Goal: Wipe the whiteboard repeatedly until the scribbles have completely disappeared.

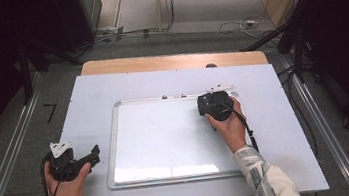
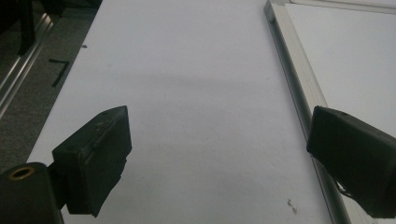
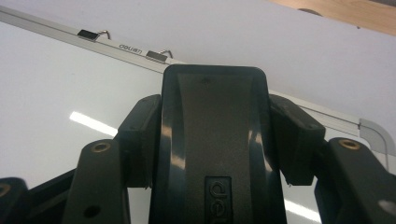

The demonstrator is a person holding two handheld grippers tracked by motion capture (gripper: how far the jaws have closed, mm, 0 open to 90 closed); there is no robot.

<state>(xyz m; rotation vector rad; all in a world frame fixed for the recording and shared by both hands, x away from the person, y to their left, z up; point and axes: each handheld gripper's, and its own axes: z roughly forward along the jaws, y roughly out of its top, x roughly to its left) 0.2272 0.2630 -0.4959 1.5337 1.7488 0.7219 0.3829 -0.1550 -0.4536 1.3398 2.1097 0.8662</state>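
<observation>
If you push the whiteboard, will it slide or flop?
The whiteboard would probably slide in one piece: it lies flat on the smooth table, and its metal frame looks stiff. It likely won't tip or roll. The black eraser looks hard and shiny, perhaps slippery, though the right gripper's fingers clamp it.

Bare table point(image 1: 87, 103) left of whiteboard point(image 1: 167, 139); its raised frame perhaps obstructs.

The left gripper point(image 2: 215, 154) holds its two black jaws wide apart over the bare white table point(image 2: 196, 93); the whiteboard point(image 2: 355, 56), aluminium-framed, runs from twelve toward five o'clock.
</observation>
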